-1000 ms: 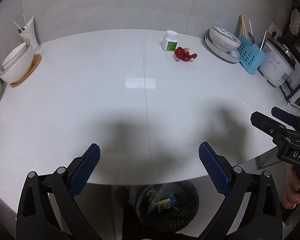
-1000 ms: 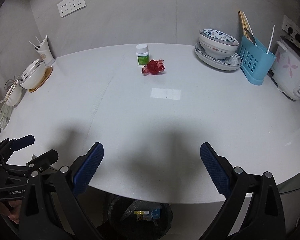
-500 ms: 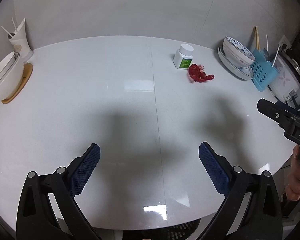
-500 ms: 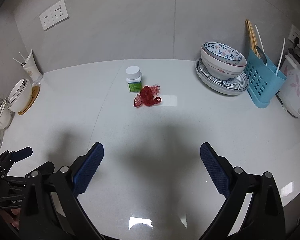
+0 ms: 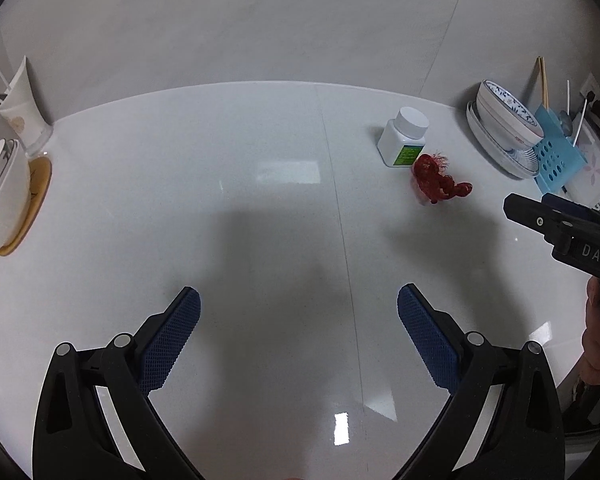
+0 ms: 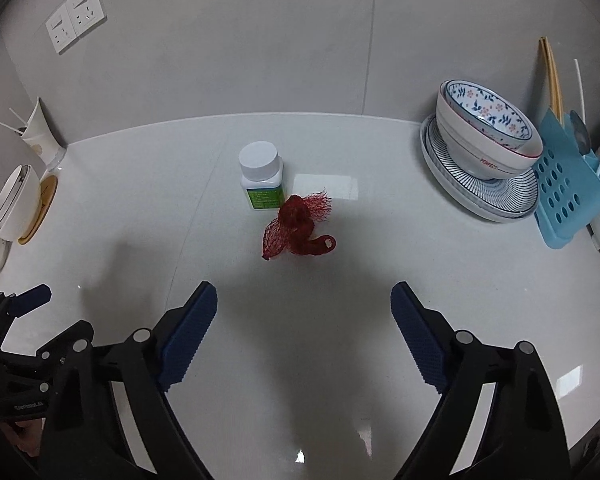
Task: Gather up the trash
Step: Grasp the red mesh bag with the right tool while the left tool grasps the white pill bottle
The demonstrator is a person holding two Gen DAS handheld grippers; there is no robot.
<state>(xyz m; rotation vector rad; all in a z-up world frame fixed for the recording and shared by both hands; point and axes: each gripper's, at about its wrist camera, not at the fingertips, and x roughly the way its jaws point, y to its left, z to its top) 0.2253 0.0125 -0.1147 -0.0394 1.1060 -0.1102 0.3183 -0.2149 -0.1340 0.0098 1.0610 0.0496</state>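
With both sets of fingers wide open and empty, pinch the crumpled red plastic mesh net [image 6: 297, 227], light, soft and springy I judge, at its bunched middle, just near-right of the white pill bottle [image 6: 261, 175] on the desk [image 6: 380, 280].

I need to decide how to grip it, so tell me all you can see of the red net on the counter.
The red net is a crumpled wad of mesh, soft-looking, with a frayed end and a curled tail lying toward the right. It lies loose on the white counter, just in front of the white bottle; contact with it is unclear. Nothing grips it; the open right tongs are short of it.
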